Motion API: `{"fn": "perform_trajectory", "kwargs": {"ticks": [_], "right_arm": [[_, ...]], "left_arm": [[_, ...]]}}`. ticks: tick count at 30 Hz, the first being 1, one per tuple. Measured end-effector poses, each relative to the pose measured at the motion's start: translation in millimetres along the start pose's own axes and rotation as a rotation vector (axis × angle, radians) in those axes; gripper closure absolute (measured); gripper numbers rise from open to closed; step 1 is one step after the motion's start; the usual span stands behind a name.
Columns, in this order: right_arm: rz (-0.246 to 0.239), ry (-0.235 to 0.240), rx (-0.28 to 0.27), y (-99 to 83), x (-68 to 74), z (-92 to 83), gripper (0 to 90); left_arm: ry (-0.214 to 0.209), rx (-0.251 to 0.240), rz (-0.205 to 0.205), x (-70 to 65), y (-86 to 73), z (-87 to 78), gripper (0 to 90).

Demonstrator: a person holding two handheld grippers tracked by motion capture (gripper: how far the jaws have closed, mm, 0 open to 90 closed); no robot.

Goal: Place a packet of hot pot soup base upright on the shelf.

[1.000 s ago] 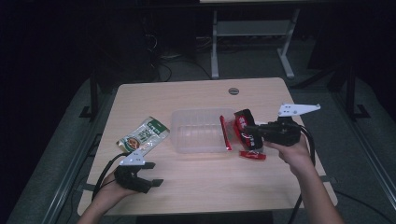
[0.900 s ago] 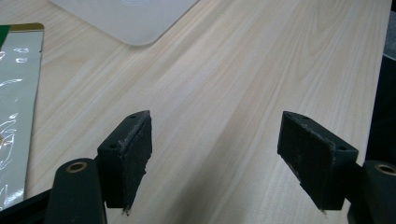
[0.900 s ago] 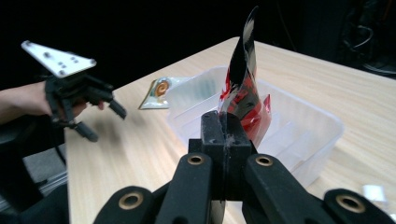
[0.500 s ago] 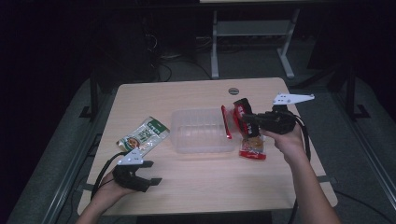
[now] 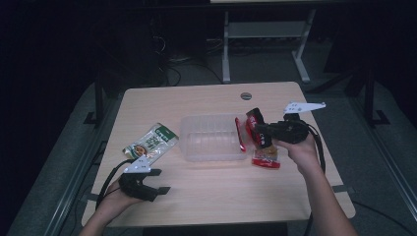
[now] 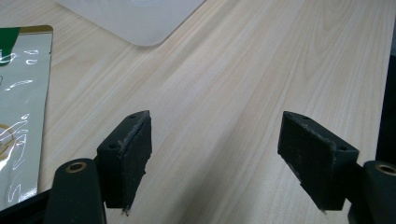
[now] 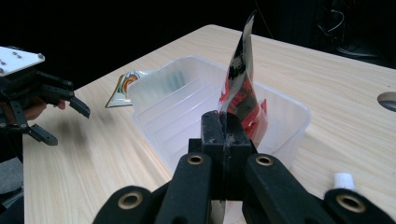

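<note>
A clear plastic container [image 5: 211,140] stands mid-table. My right gripper [image 5: 260,132] is shut on a red and black snack packet [image 5: 253,120], held upright just right of the container's right wall. In the right gripper view the packet [image 7: 240,88] rises from the closed jaws [image 7: 225,126] over the container's near rim [image 7: 299,116]. A narrow red packet [image 5: 240,133] leans at that wall. A green packet [image 5: 153,141] lies left of the container. My left gripper [image 5: 162,181] rests open on the table near the front left, nothing between its jaws [image 6: 215,144].
A red and orange packet [image 5: 266,158] lies flat under my right hand. A round grommet [image 5: 246,95] sits near the table's far edge. A white cap [image 7: 343,179] shows close to the right gripper. Bare wood spreads across the front of the table [image 5: 231,196].
My right gripper has carried the red packet a little left, closer to the container's right wall. The left gripper has stayed put.
</note>
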State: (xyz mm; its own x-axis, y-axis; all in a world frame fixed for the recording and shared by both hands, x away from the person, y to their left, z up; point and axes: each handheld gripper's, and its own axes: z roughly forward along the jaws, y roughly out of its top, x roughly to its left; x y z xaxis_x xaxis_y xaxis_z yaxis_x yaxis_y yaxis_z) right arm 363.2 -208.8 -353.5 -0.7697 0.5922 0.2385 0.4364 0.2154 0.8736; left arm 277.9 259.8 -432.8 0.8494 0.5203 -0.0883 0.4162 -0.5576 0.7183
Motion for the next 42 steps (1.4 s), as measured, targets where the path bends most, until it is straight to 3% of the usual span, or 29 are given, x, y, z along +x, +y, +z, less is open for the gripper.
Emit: {"fn": "perform_trajectory", "kwargs": {"ticks": [18,28,37,42], "right_arm": [[0.027,-0.021,0.021,-6.6,-2.2,16.9,89.6],[0.027,-0.038,0.047,-11.9,-4.6,28.0,88.9],[0.008,-0.062,0.071,-13.6,-3.1,33.4,84.3],[0.023,-0.065,0.068,-14.0,-3.9,31.1,74.4]], "left_arm": [[-0.012,0.019,-0.006,-0.4,-1.0,2.9,25.7],[-0.023,0.038,0.016,-1.3,-0.9,6.7,25.7],[-0.026,0.042,0.018,-1.7,-1.1,7.1,25.7],[-0.027,0.042,0.018,-1.7,-1.4,7.7,25.7]]}}
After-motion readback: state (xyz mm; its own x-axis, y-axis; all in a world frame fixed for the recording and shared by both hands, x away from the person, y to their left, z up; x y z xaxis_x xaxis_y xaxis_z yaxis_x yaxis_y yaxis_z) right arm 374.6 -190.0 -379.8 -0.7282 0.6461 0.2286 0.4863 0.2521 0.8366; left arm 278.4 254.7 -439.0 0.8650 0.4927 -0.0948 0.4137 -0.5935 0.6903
